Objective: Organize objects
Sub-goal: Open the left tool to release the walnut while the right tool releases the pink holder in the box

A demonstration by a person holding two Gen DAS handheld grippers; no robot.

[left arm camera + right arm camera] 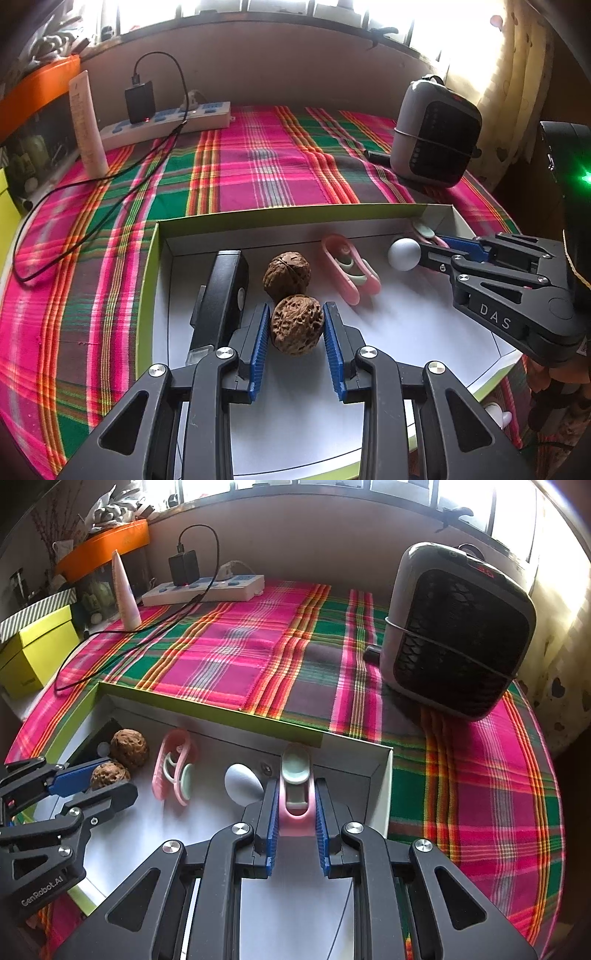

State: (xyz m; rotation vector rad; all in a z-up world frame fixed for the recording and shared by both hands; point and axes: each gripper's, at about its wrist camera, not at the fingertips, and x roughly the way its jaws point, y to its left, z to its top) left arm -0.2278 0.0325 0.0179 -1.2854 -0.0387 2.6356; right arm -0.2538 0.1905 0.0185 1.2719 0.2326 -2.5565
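The left gripper [297, 328] holds a walnut [296, 325]; the right gripper [295, 812] clamps a pink clip [295, 805]. Place each inside the box [295, 218], clear of neighbours, before opening.

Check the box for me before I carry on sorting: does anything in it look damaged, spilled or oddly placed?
Nothing stands out. Inside the shallow box, the left gripper grips one walnut touching a second walnut; the right gripper is shut on a pink clip. Another pink clip and a white ball lie intact.
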